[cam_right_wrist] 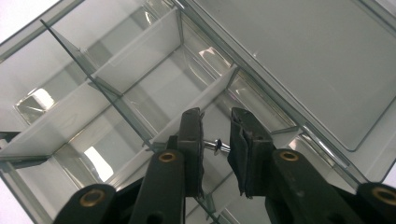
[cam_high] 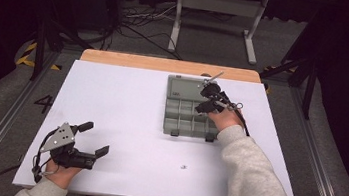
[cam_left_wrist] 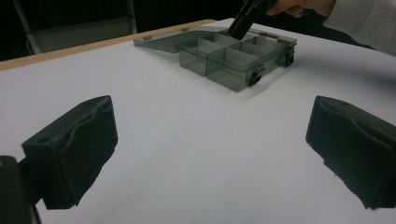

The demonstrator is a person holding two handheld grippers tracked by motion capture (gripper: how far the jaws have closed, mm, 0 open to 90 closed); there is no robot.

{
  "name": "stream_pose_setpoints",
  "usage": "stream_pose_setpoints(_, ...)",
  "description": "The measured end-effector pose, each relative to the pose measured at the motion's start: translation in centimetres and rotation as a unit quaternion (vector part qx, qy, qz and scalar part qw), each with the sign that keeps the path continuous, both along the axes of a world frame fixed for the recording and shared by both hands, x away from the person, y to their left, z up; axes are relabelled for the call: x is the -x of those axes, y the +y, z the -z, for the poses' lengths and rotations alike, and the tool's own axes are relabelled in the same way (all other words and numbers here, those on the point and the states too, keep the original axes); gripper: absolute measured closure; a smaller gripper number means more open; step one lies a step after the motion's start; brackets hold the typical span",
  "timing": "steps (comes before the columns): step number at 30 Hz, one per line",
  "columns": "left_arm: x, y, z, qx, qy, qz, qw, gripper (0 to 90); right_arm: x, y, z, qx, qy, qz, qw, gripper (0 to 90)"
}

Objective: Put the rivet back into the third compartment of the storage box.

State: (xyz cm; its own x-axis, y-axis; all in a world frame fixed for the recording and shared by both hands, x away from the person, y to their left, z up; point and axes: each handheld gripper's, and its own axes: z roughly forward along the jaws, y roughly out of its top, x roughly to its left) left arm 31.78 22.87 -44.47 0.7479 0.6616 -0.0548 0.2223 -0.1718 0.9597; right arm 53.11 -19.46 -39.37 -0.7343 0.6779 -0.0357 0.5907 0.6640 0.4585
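**Screw held crosswise over the compartment box**

While the white table (cam_high: 124, 122) is bearing the open grey compartment box (cam_high: 180, 114), the right gripper (cam_right_wrist: 215, 145) is pinching a small screw (cam_right_wrist: 217, 146) above a compartment, its long axis lying straight across from pad to pad. Resting near the table's front edge, the left gripper (cam_high: 93, 139) is standing spread wide, holding nothing.

A small screw (cam_high: 183, 167) lies alone on the white table (cam_high: 125, 112), near the front edge. A bare wooden strip (cam_high: 166, 65) runs along the table's far side. Beyond it, a white metal frame (cam_high: 217, 17) stands on the grey floor, black cables (cam_high: 141, 23) sprawl beside it, and yellow-black tape (cam_high: 29, 55) marks the floor at left.
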Motion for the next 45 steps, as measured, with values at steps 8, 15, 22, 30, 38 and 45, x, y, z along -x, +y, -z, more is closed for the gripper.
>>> stream_pose_setpoints(8, 0.0, 0.0, 0.0, 0.003, -0.003, -0.001, 1.0000, 2.9, 1.0, -0.1, -1.6, -0.015, -0.018, 0.003, 0.9997, 45.5)
stream_pose_setpoints(15, 0.0, 0.0, 0.0, 0.002, -0.003, 0.000, 1.0000, 2.9, 4.1, 0.7, -4.2, -0.028, -0.041, -0.037, 0.9981, 25.9)
stream_pose_setpoints(22, 0.0, -0.1, 0.0, 0.004, -0.001, 0.001, 1.0000, 2.9, 7.9, 1.1, -6.0, -0.044, -0.060, -0.078, 0.9942, 21.9)
stream_pose_setpoints(30, 0.0, -0.1, 0.0, 0.003, 0.000, 0.000, 1.0000, 2.9, 12.1, 1.6, -4.8, -0.030, -0.054, -0.127, 0.9900, 22.6)
stream_pose_setpoints(38, 0.0, -0.1, 0.0, 0.001, 0.000, 0.002, 1.0000, 2.9, 14.7, 1.8, -2.0, -0.021, -0.031, -0.149, 0.9882, 25.4)
stream_pose_setpoints(45, -0.1, -0.2, 0.0, -0.002, 0.001, 0.003, 1.0000, 3.3, 15.6, 2.2, 0.6, -0.002, -0.016, -0.156, 0.9877, 27.7)
